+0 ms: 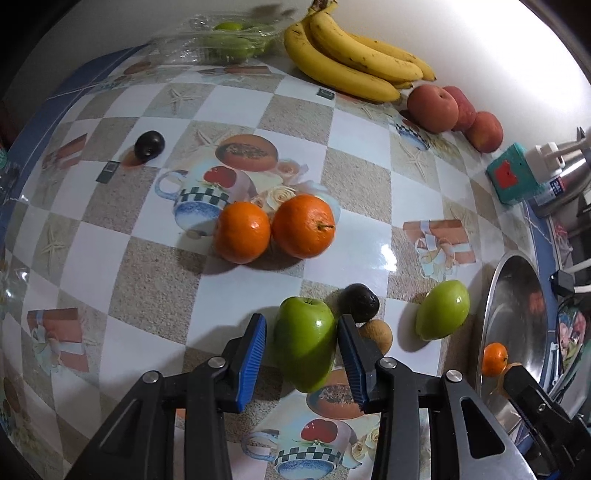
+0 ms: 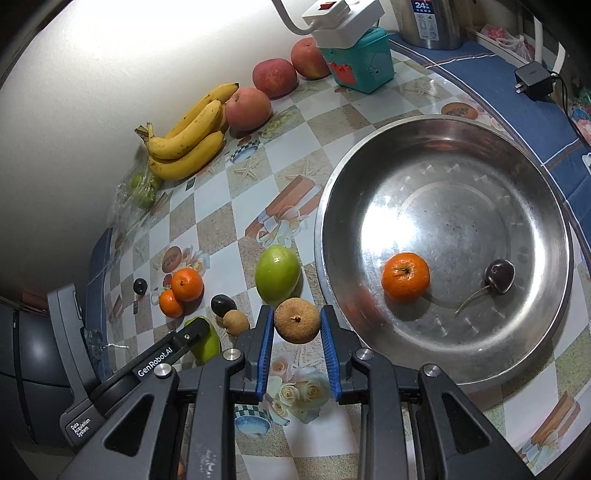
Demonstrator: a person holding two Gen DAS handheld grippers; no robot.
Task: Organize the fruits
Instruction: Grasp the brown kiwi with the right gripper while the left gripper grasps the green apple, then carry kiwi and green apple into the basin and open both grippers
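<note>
In the left wrist view my left gripper (image 1: pixel 302 318) straddles a green fruit (image 1: pixel 304 347) lying on the tablecloth. Its right pad rests against the fruit, and a thin gap shows at the left pad. In the right wrist view my right gripper (image 2: pixel 296 310) is shut on a small brown round fruit (image 2: pixel 297 320), just left of the steel bowl (image 2: pixel 332 206). An orange (image 2: pixel 405 275) and a dark cherry (image 2: pixel 499 275) lie in the bowl. Loose on the table are two oranges (image 1: pixel 242 232), a second green fruit (image 1: pixel 442 309), two dark plums (image 1: pixel 359 302) and another brown fruit (image 1: pixel 376 334).
Bananas (image 1: pixel 347 59) and three peaches (image 1: pixel 432 108) line the wall, beside a clear plastic box of green fruit (image 1: pixel 221 40). A teal box (image 2: pixel 360 62) under a power strip (image 2: pixel 341 18), a steel flask and a charger (image 2: pixel 533 79) stand behind the bowl.
</note>
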